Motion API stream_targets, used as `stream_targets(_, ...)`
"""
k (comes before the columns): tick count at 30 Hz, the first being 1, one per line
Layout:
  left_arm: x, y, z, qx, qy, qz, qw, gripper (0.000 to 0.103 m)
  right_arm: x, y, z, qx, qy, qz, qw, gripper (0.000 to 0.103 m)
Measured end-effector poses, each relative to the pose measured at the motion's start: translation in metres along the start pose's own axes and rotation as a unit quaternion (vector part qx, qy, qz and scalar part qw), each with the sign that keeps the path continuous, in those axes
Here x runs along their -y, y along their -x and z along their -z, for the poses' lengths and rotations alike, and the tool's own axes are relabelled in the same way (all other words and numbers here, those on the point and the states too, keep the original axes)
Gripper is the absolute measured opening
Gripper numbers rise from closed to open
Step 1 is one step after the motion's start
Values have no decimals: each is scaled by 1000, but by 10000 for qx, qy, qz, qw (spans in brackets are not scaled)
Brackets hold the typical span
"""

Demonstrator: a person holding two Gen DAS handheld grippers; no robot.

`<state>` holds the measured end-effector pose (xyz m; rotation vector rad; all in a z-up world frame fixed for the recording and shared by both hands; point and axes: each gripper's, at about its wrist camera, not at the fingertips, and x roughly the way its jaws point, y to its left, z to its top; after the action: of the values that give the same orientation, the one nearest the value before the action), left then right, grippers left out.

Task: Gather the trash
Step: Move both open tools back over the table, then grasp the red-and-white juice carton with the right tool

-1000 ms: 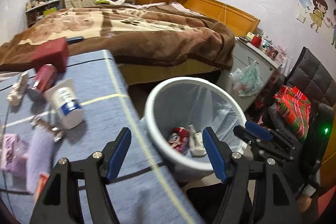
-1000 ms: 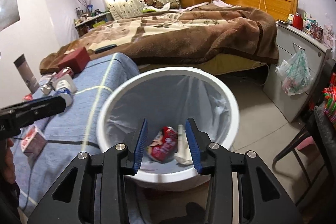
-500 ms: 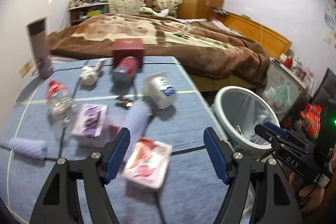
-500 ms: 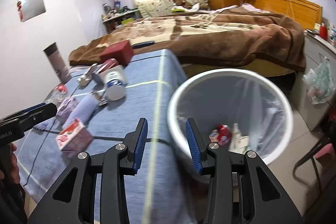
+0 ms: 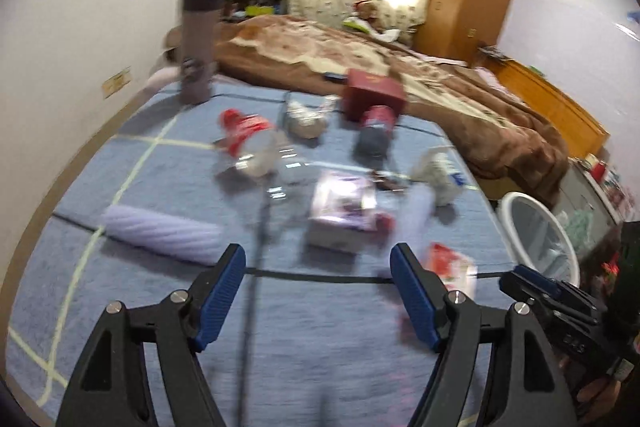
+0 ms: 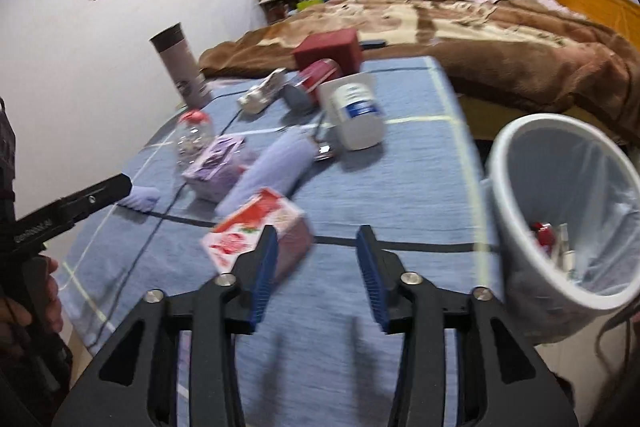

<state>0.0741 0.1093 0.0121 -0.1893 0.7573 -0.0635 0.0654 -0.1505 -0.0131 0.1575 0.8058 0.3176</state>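
Observation:
Trash lies scattered on the blue tablecloth (image 5: 320, 347). A red-and-white carton (image 6: 256, 231) sits just left of my right gripper (image 6: 316, 263), whose jaws are opening with nothing between them. My left gripper (image 5: 318, 287) hovers over the cloth, its jaws also opening and empty, with a purple box (image 5: 340, 203) and a lilac towel roll (image 5: 160, 231) ahead of it. Farther back are a clear bottle with a red cap (image 5: 248, 143), a red can (image 5: 376, 131), a crumpled wrapper (image 5: 306, 115) and a white jar (image 6: 354, 111). The white bin (image 6: 560, 195) stands off the table's right edge and holds some trash.
A tall brown flask (image 5: 196, 43) stands upright at the table's far left and a dark red box (image 6: 328, 47) at its far edge. A bed with a brown blanket (image 6: 500, 27) lies behind. A white wall runs along the left.
Both views have swung left from the bin to the cluttered table. The right gripper's jaws have widened. The red-and-white carton now sits close to the right gripper's left finger.

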Motion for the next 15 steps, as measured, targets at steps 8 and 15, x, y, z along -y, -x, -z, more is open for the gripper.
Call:
stream_targets(8,-58,-6,0,-103,420,-333,9985,79,-39,-26,-5,-241,-42,-146,9996,60)
stream_targets(15,-93,-19,-5,-260,867,-429,9950,79,-47,-39,-11,-396,-219,336,9984,63)
